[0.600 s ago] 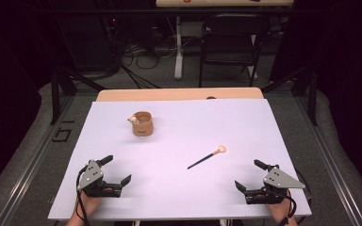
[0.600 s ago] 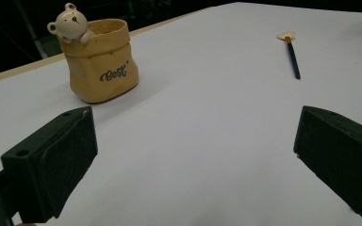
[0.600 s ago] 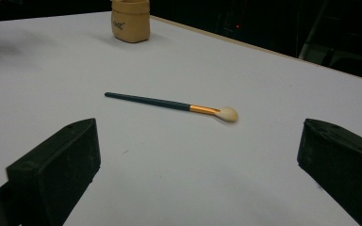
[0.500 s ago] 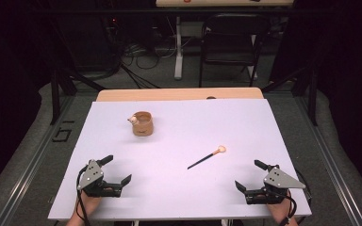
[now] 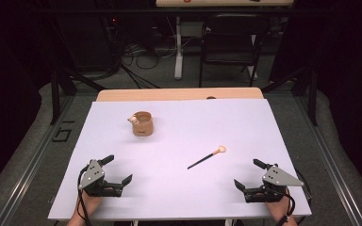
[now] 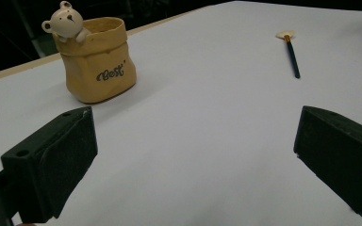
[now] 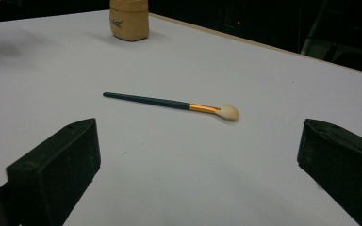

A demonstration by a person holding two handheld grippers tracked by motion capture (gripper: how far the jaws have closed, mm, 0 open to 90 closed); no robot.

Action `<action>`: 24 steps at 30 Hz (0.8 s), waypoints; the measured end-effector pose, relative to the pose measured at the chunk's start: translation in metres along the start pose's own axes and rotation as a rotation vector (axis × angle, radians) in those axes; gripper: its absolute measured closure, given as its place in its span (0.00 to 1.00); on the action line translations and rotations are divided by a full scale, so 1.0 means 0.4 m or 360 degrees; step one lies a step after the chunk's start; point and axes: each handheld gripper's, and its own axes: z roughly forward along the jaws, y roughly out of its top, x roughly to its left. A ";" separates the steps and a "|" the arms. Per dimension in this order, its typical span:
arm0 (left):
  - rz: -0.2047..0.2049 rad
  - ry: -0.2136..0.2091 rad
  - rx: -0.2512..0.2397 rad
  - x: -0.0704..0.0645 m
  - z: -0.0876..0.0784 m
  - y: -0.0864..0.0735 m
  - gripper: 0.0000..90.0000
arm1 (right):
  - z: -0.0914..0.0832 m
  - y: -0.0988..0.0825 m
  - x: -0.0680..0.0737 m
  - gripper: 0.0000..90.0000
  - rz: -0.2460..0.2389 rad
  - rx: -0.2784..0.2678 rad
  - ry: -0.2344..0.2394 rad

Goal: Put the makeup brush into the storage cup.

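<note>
A tan sack-shaped pot with a small bear figure on its rim stands upright at the table's back left; it also appears in the left gripper view and far off in the right gripper view. A makeup brush with a dark handle, a gold ferrule and a pale tip lies flat right of centre, seen too as the brush and the brush. My left gripper rests open near the front left edge. My right gripper rests open near the front right edge. Nothing lies between either pair of jaws.
A white sheet covers the table, with a wooden strip bare at its far edge. Beyond the table stand a black chair, table legs and floor cables. A hand holds each gripper at the front edge.
</note>
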 end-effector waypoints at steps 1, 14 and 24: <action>0.0000 -0.0005 -0.0002 -0.001 0.001 0.000 0.00 | 0.002 -0.001 -0.001 0.00 0.0012 -0.0004 0.0002; 0.0001 -0.0006 0.0003 0.000 0.001 0.000 0.00 | 0.047 0.010 -0.025 0.00 0.0025 0.0054 0.0003; -0.0001 -0.0009 0.0008 0.000 0.002 -0.001 0.00 | 0.100 0.040 -0.041 0.00 -0.0052 0.0118 0.0031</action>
